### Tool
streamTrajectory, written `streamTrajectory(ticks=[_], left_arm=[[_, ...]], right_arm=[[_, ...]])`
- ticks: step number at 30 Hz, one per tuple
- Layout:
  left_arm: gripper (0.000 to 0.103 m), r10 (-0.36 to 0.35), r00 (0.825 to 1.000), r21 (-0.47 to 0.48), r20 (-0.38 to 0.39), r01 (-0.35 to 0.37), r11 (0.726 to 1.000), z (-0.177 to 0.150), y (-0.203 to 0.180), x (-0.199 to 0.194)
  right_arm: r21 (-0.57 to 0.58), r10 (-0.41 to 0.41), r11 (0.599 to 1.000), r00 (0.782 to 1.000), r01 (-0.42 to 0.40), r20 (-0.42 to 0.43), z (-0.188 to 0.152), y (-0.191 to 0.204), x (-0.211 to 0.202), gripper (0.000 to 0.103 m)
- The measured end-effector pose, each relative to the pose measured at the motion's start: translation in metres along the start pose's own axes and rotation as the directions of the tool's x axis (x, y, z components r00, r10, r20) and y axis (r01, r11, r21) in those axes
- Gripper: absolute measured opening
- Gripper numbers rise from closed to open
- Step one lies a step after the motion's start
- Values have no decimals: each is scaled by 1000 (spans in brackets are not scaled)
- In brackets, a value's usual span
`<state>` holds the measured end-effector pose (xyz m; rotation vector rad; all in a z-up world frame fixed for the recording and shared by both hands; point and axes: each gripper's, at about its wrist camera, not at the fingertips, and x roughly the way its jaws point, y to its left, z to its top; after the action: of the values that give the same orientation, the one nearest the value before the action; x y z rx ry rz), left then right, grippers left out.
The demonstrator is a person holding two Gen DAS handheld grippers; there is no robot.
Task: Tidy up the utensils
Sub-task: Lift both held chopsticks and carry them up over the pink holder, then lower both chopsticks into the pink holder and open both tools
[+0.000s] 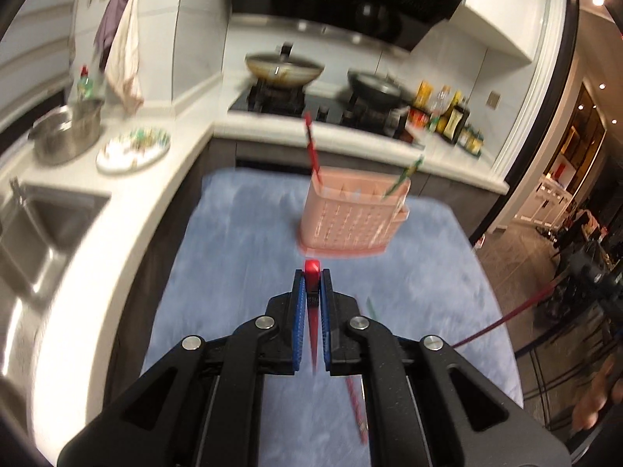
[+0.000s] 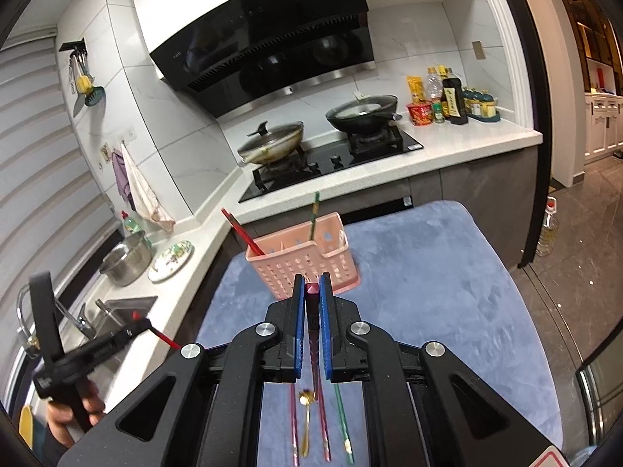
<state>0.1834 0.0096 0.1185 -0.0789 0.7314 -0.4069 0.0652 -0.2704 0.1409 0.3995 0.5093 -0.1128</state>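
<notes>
A blue plush mat (image 2: 428, 272) carries a pink perforated plastic utensil basket (image 2: 307, 262), which holds one red chopstick (image 2: 243, 233) and one green chopstick (image 2: 313, 216). My left gripper (image 1: 311, 292) is clamped on a bright red chopstick (image 1: 312, 272); my right gripper (image 2: 311, 299) is clamped on a dark red chopstick (image 2: 312, 290). Below it on the mat lie a small gold spoon (image 2: 305, 420) and three chopsticks.

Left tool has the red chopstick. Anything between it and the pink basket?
Nothing visible. The left tool is shut on the red chopstick, and only bare blue mat lies between it and the pink basket ahead.
</notes>
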Motion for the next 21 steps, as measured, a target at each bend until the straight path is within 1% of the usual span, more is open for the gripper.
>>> streamTrajectory(ticks=[5,8,11,14,18,21], left_arm=[[7,-12,996,30,84,9,1000,43,-21,-8],[7,-11,991,42,135,6,999,69,-33,-11],[7,-15,981,37,192,8,999,96,-39,-13],[7,-23,968,30,249,16,999,127,-47,-10],[7,-27,954,32,297,19,999,156,-56,1],[7,-22,946,36,324,10,999,172,-61,16]], right_arm=[[-3,41,999,999,-41,17,27,3,15,7],[2,73,997,997,-74,37,49,4,27,7],[24,105,994,993,-106,58,74,4,41,7],[52,139,988,987,-144,81,102,4,57,7],[59,142,987,982,-150,122,138,8,81,7],[68,139,986,981,-149,136,156,10,101,7]])
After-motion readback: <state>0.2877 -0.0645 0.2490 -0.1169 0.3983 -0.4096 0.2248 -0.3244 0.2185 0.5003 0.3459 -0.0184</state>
